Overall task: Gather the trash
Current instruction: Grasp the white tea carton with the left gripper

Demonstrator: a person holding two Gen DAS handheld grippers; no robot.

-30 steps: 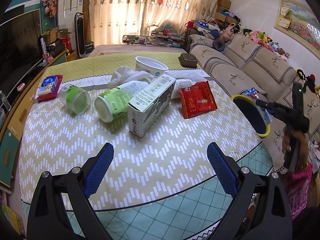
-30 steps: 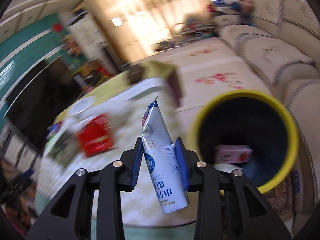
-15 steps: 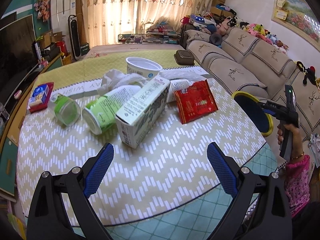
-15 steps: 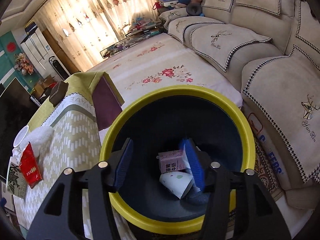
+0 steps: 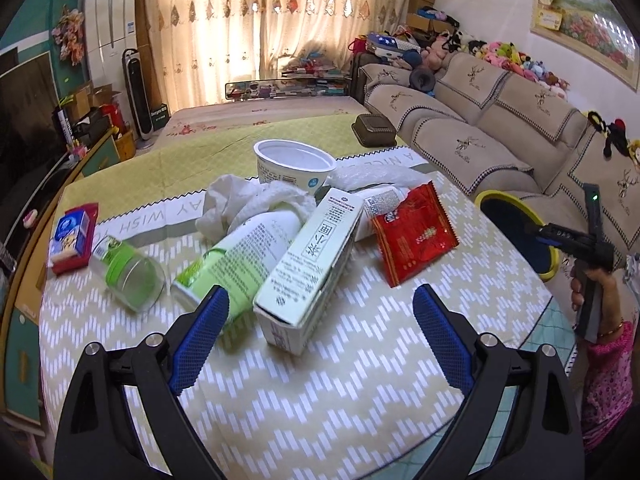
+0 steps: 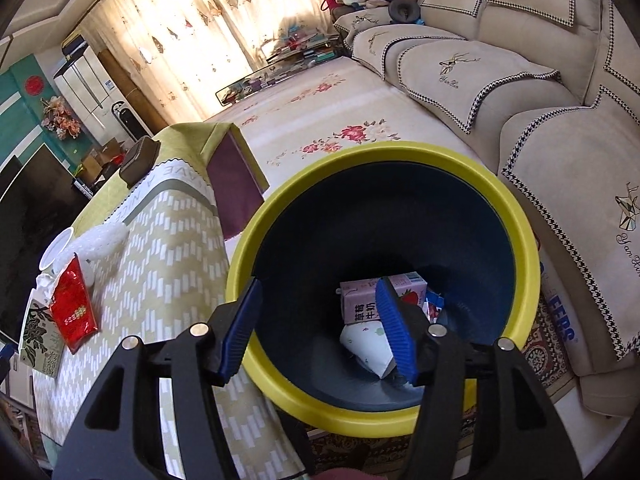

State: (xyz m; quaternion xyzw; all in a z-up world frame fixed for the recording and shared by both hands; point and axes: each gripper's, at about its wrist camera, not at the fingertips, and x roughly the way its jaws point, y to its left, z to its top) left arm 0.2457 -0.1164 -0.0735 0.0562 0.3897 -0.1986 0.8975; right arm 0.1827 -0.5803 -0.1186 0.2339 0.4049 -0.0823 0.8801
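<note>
Yellow-rimmed bin (image 6: 524, 240) directly beneath right gripper (image 6: 320, 320), jaws opening with nothing between, pink milk carton (image 6: 360, 304) lying at bottom. Left gripper (image 5: 320, 320) closing yet wide and unfilled, white carton (image 5: 308, 264) just ahead on table (image 5: 360, 380).

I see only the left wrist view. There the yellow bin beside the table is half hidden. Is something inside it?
Observer: Yes. In the right wrist view, a pink milk carton lies at the bottom of the yellow bin.
Operator: Only this one?
Observer: No, a white carton lies next to it.
Operator: Does the right hand-held gripper hold anything?
Observer: No. The right hand-held gripper is above the bin's mouth, its jaws opening with nothing between them.
</note>
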